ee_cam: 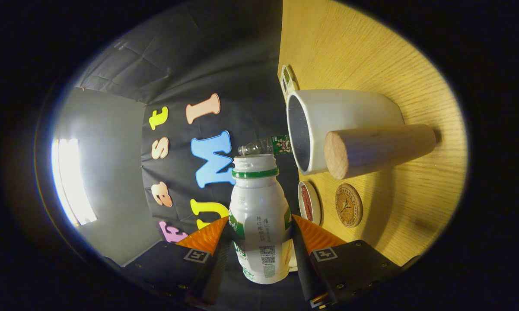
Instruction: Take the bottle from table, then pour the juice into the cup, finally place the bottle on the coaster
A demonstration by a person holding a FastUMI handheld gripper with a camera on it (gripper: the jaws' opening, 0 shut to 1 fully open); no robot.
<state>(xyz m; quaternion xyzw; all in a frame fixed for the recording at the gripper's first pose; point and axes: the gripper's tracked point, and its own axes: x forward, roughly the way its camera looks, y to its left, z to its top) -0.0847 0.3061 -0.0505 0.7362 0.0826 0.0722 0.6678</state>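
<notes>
Gripper view: the scene is rolled on its side, so the desk (pixel 371 56) stands as a wooden wall beside the tool.

Tool (pixel 259 231): one, two orange fingers (pixel 205 236), clamped on the white bottle (pixel 259 216), one finger on each side of its body.

Bottles: two. The white bottle has a green neck ring and a green-printed label; its cap is off and the mouth is open. What is inside cannot be told through the white wall. It is held tipped over, clear of the desk, mouth pointing toward the cup (pixel 328 125) and lying just short of the cup's rim. The second bottle (pixel 265 147) is small and clear with a green label, lying beyond the white bottle's mouth, beside the cup's opening.

Cup: one, white, standing on the desk, beyond the fingers. Its inside is dark; contents cannot be told.

Cylinder (pixel 371 151): one, wooden, standing on the desk in front of the cup.

Coaster (pixel 348 205): one, round, cork-coloured, with a printed design, flat on the desk, near the tool-side finger, bare.

Dishes: two. One small round white dish (pixel 309 203) holds something dark red, just beside the coaster. Another small dish (pixel 287 77), beyond the cup, holds something dark green.
</notes>
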